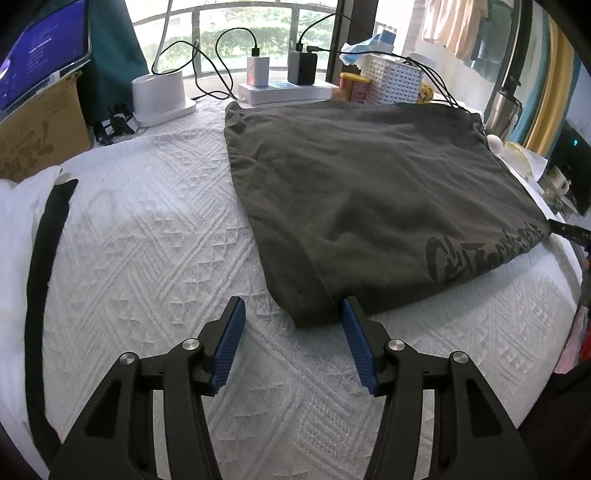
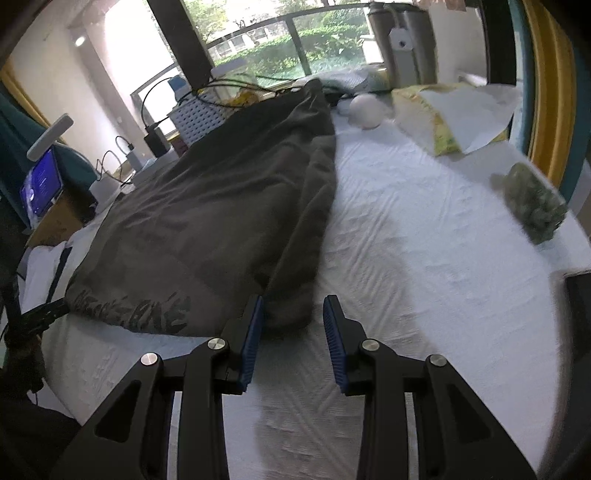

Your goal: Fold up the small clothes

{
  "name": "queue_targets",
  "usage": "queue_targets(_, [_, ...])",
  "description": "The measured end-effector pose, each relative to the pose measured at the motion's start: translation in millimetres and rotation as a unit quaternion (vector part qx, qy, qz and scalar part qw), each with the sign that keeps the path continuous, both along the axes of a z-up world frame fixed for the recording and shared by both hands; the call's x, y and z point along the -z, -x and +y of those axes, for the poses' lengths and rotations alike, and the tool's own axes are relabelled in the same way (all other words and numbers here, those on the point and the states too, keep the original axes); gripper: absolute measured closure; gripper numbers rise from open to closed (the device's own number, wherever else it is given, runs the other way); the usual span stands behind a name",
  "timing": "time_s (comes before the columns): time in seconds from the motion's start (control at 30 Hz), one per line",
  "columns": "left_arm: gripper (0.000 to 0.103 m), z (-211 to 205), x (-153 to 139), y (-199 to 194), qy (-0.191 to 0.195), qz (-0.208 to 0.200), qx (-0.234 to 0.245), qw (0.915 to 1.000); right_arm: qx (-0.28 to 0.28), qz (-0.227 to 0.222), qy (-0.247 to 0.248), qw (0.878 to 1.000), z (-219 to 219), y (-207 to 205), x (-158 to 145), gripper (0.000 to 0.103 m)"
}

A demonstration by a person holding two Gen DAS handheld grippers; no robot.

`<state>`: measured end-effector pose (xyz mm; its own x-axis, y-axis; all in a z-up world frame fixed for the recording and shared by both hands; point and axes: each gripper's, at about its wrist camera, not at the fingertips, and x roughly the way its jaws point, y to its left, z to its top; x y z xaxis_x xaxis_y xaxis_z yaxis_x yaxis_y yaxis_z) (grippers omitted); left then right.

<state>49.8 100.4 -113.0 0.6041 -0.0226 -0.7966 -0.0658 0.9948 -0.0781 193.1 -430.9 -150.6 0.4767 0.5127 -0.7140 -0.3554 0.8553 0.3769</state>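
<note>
Left gripper (image 1: pixel 293 314) jaws wide apart, holding nothing, tips at the near corner of the dark grey garment (image 1: pixel 369 192), its right pad at the hem; right gripper (image 2: pixel 293 315) jaws parted narrower, the garment's bunched corner between the pads, no visible pinch. Garment lies mostly flat on the white textured bedspread (image 1: pixel 155 251), printed lettering (image 1: pixel 480 251) along one near edge. Bare spread open left of the cloth and right of it toward a yellow bag (image 2: pixel 439 122); chargers (image 1: pixel 280 66) and window (image 1: pixel 258 26) crowd the far edge.
</note>
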Motion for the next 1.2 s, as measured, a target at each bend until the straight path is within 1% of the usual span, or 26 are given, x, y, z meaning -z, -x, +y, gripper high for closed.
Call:
queue_targets(0.1, [0.045, -1, 0, 0, -0.003, -0.001, 0.001, 1.0, -0.001, -0.003, -0.008, 1.0, 0, 1, 0, 0.096])
queue_targets(0.13, [0.045, -1, 1, 0, -0.004, -0.001, 0.001, 1.0, -0.002, -0.007, -0.005, 1.0, -1, 2, -3, 0.097])
queue_targets(0.23, [0.045, -2, 1, 0, -0.012, -0.001, 0.002, 0.9999, 0.011, -0.022, 0.011, 1.0, -6, 2, -11, 0.098])
queue_targets(0.3, [0.045, -2, 1, 0, -0.015, -0.002, 0.001, 0.9999, 0.026, -0.025, 0.02, 0.999, -15, 0, -13, 0.099])
queue_targets(0.4, [0.045, -2, 2, 0, -0.019, -0.003, 0.003, 0.9998, 0.042, -0.019, 0.041, 0.998, -24, -4, -5, 0.1])
queue_targets(0.47, [0.045, -2, 2, -1, -0.02, -0.002, 0.004, 0.9998, 0.048, -0.016, 0.038, 0.998, -27, -6, 1, 0.1])
queue_targets(0.53, [0.045, -1, 0, -1, -0.02, 0.005, 0.001, 0.9998, 0.05, -0.023, 0.046, 0.997, -25, -4, -1, 0.1])
queue_targets(0.57, [0.045, 1, -2, 1, -0.018, 0.005, -0.002, 0.9998, 0.05, -0.027, 0.051, 0.997, -24, -3, -2, 0.1])
queue_targets(0.67, [0.045, 14, -11, 14, 0.001, -0.013, -0.016, 0.9998, 0.05, -0.031, 0.054, 0.997, -24, -2, -3, 0.1])
queue_targets(0.73, [0.045, 20, -14, 20, 0.005, -0.017, -0.027, 0.9995, 0.05, -0.032, 0.052, 0.997, -25, -3, -3, 0.1])
queue_targets(0.83, [0.045, 28, -13, 23, 0.023, -0.019, -0.035, 0.9989, 0.049, -0.035, 0.055, 0.997, -23, -5, -4, 0.1])
queue_targets(0.9, [0.046, 29, -10, 20, 0.042, -0.019, -0.031, 0.9985, 0.049, -0.034, 0.058, 0.997, -20, -6, -3, 0.1])
queue_targets(1.0, [0.06, 28, -3, 15, 0.067, -0.018, -0.025, 0.9972, 0.047, -0.033, 0.061, 0.996, -20, -5, -3, 0.1])
queue_targets(1.07, [0.062, 26, 0, 13, 0.077, -0.02, -0.022, 0.9966, 0.048, -0.031, 0.059, 0.997, -21, -4, -1, 0.1])
queue_targets(1.1, [0.068, 23, 2, 10, 0.078, -0.02, -0.016, 0.9966, 0.048, -0.031, 0.059, 0.997, -21, -4, -1, 0.1])
queue_targets(1.13, [0.077, 21, 3, 8, 0.078, -0.018, -0.011, 0.9967, 0.049, -0.032, 0.059, 0.997, -21, -4, -1, 0.1])
queue_targets(1.17, [0.08, 19, 5, 5, 0.079, -0.014, -0.005, 0.9968, 0.049, -0.032, 0.059, 0.997, -21, -4, -1, 0.1])
queue_targets(1.2, [0.086, 17, 7, 2, 0.08, -0.013, 0.001, 0.9967, 0.05, -0.032, 0.059, 0.996, -21, -4, -1, 0.1])
